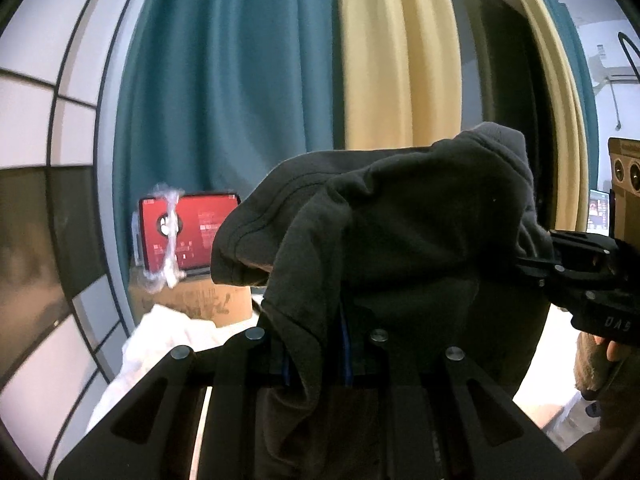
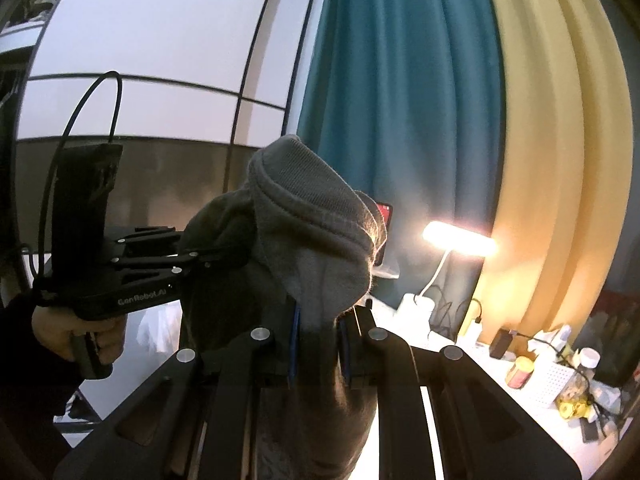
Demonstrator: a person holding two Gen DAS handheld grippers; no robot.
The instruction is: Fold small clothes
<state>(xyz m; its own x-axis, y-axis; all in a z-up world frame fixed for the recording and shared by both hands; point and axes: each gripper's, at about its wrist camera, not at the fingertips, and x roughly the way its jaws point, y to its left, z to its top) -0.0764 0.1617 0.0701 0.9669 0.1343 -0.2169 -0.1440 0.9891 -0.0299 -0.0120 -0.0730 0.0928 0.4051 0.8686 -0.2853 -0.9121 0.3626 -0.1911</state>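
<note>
A small dark grey garment hangs in the air between both grippers. My left gripper is shut on one edge of it, cloth bunched between the blue pads and draped over the jaws. In the left wrist view the right gripper comes in from the right and bites the garment's far edge. In the right wrist view my right gripper is shut on the garment's ribbed hem, which stands up above the jaws. The left gripper grips the same cloth from the left, held by a hand.
Teal and cream curtains hang behind. A red-screened device sits on a cardboard box beside white cloth. At right, a lit lamp, cables, bottles and a white basket crowd a white table.
</note>
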